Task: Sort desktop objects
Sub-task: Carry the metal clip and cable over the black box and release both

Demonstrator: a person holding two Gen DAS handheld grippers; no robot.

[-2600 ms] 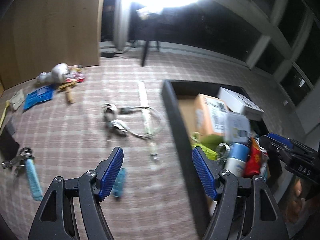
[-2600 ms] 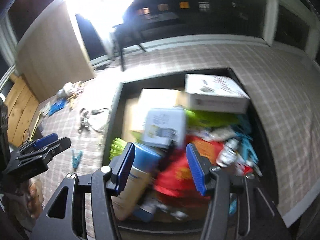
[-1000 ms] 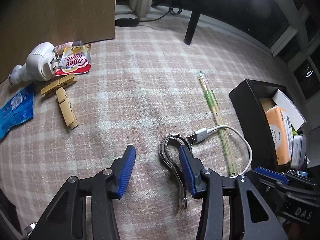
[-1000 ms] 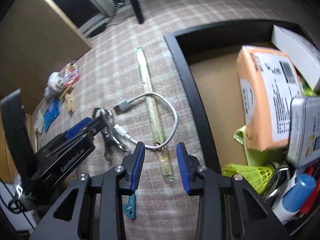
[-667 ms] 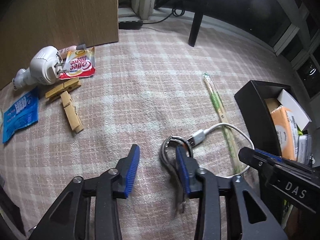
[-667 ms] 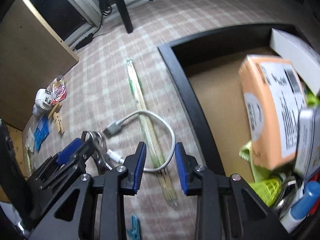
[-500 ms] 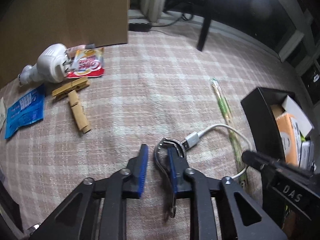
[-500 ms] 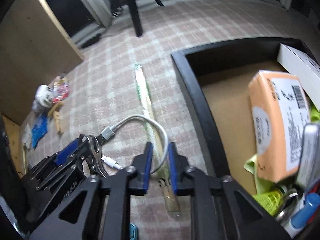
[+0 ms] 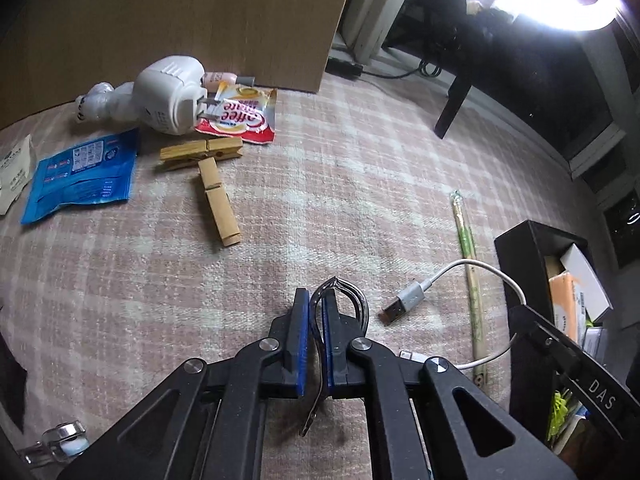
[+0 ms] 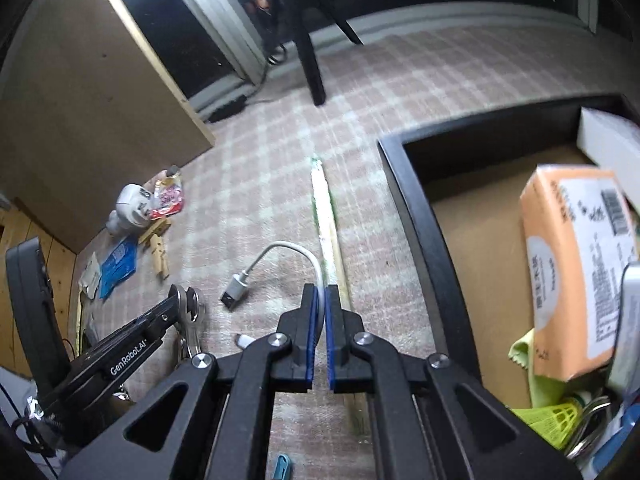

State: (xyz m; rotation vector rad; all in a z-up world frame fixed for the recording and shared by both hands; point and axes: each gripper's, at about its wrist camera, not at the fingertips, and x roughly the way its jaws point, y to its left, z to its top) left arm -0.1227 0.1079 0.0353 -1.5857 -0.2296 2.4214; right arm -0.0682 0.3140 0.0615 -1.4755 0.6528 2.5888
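My left tongs (image 9: 314, 312): left wrist view, blue pads pinched on a metal carabiner (image 9: 340, 300) over the checked table (image 9: 320, 200). White USB cable (image 9: 404, 302) just beside; wrapped chopsticks (image 9: 468, 264) next, black box (image 9: 520, 264) beyond. Two wooden clothespins (image 9: 216, 208) well apart.

My right tongs (image 10: 321, 312): right wrist view, pressed together on the white USB cable (image 10: 318, 276), chopsticks (image 10: 330, 236) touching alongside, box rim (image 10: 420, 216) near.
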